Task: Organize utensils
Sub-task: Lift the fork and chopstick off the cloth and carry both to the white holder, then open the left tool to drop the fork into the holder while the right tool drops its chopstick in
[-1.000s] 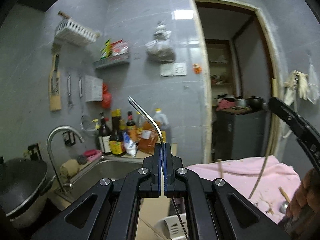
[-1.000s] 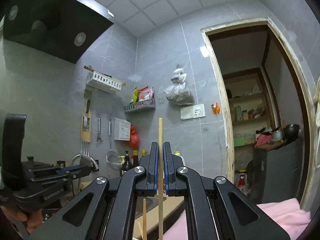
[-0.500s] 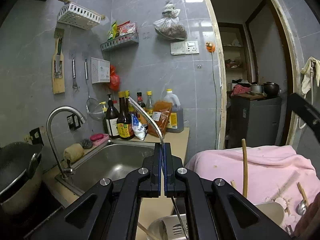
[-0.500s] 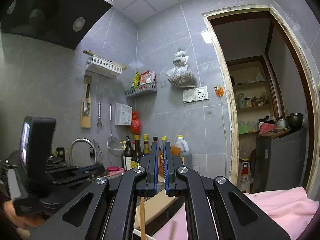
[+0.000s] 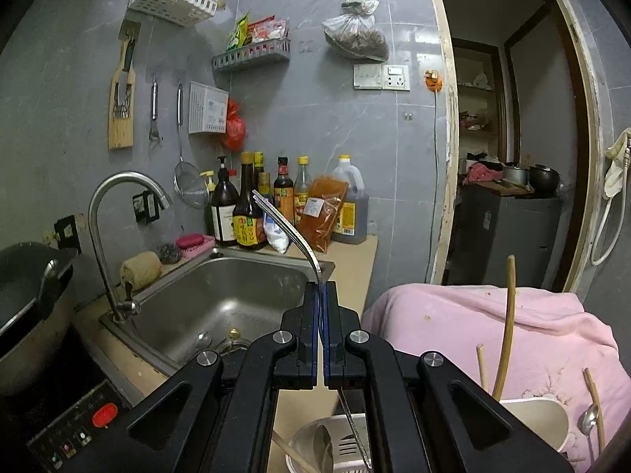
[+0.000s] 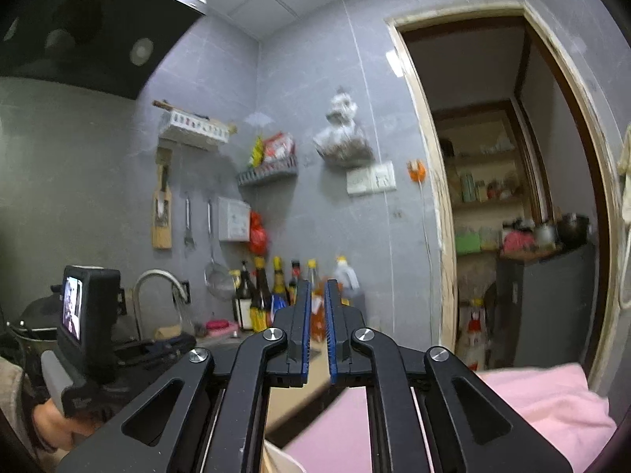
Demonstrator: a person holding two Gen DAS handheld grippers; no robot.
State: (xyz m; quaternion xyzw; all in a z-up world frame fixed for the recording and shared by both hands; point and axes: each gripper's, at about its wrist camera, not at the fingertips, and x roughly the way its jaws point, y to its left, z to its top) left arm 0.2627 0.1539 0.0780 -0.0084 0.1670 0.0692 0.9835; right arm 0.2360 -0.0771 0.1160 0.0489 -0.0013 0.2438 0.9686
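**Above the sink: fork clamped, other gripper empty**

Over the sink (image 5: 221,299), the left hand-held gripper (image 5: 320,287) is pinched tight on a fork (image 5: 290,232), tines poking up toward the bottles (image 5: 252,205). Right of the sink, chopsticks (image 5: 506,323) stand in a white cup (image 5: 540,418). The right hand-held gripper (image 6: 316,291) sits parted, nothing in it.
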